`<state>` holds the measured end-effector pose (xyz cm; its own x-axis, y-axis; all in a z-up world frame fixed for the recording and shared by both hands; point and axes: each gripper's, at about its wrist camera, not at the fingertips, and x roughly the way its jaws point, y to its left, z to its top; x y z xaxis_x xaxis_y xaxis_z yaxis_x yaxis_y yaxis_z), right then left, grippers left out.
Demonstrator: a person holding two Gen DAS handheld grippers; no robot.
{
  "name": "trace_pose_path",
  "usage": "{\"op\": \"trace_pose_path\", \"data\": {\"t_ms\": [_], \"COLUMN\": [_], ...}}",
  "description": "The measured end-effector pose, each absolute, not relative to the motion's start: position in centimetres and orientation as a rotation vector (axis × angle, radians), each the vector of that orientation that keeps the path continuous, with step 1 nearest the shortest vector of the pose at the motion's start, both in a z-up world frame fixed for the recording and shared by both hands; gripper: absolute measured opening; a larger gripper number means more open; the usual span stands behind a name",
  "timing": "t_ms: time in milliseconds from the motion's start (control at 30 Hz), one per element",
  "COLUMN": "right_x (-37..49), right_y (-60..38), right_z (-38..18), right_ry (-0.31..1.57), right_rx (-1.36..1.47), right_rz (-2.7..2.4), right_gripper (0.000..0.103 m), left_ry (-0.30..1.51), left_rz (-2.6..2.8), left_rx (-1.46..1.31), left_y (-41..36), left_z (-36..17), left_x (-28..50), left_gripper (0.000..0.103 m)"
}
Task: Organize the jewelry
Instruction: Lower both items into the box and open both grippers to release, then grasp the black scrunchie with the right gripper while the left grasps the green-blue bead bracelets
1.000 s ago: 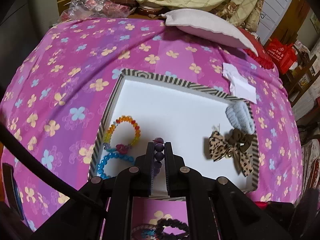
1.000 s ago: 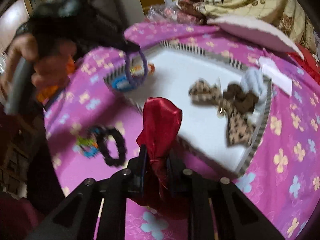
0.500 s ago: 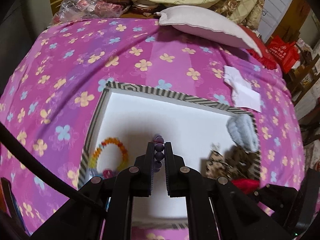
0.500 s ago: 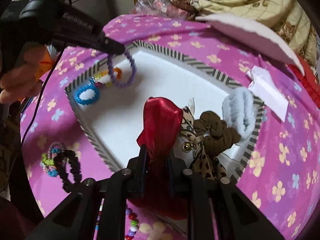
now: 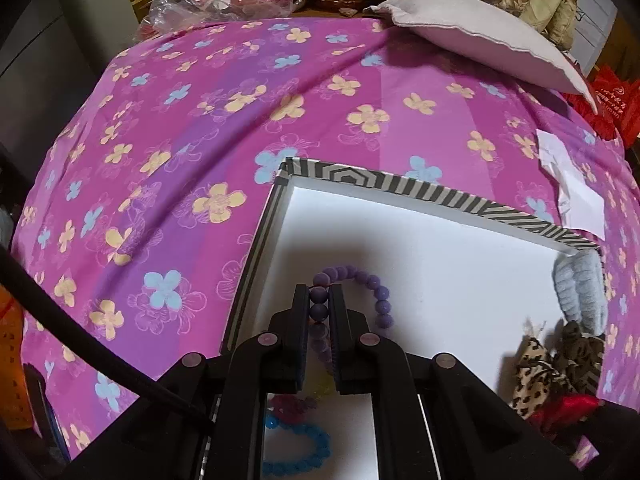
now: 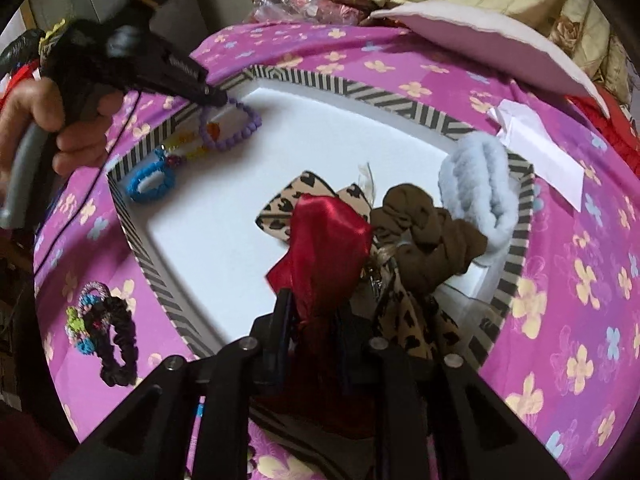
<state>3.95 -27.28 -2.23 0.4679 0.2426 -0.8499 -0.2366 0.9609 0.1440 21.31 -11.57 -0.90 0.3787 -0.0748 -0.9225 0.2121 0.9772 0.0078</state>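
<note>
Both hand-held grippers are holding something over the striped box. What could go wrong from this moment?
1. The left hand-held gripper pinches only a few beads of the purple bracelet; released here, it may land on the rainbow bracelet and tangle.
2. The red bow in the right hand-held gripper hangs over the leopard bow and brown scrunchie; dropped there, they could pile up.

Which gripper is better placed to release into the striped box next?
Left. The left gripper holds the purple bead bracelet low over the white floor of the striped box, beside the other bracelets. The right gripper, gripping the red satin bow, sits at the box's near edge.
</note>
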Motion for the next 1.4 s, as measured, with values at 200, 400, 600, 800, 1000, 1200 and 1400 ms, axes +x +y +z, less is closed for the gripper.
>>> {"op": "trace_pose_path", "data": {"t_ms": [200, 400, 600, 800, 1000, 1200, 1400], "right_x": [2.8, 1.1, -0.3, -2.3, -4.8, -7.6, -9.2], "right_y": [-27.5, -27.5, -28.6, -29.4, -28.7, -26.3, -23.1], "right_z": [-0.2, 1.2, 2.2, 3.0, 3.3, 2.9, 2.0], "right_ry": [0.960, 0.887, 0.835, 0.770, 0.784, 0.835, 0.879], "right_rx": [0.046, 0.055, 0.122, 0.173, 0.159, 0.103, 0.051], "right_rz": [0.286, 0.244, 0.185, 0.168, 0.180, 0.226, 0.285], "right_gripper": [0.045, 0.047, 0.053, 0.053, 0.065, 0.065, 0.059], "left_ry": [1.158, 1.156, 1.131, 1.079, 1.062, 1.073, 1.120], "left_rz": [-0.175, -0.179, -0.179, -0.188, -0.232, -0.303, -0.330], "left_rx": [0.127, 0.091, 0.063, 0.066, 0.045, 0.031, 0.011], "left_y": [-11.5, -11.0, -10.2, -9.3, -8.1, -6.6, -5.1], "left_z": [-1.1, -0.9, 0.1, 2.1, 3.6, 4.6, 3.6], "left_x": [21.3, 20.9, 19.6, 17.0, 13.8, 9.1, 6.0], "left_gripper": [0.010, 0.024, 0.029, 0.029, 0.029, 0.033, 0.033]}}
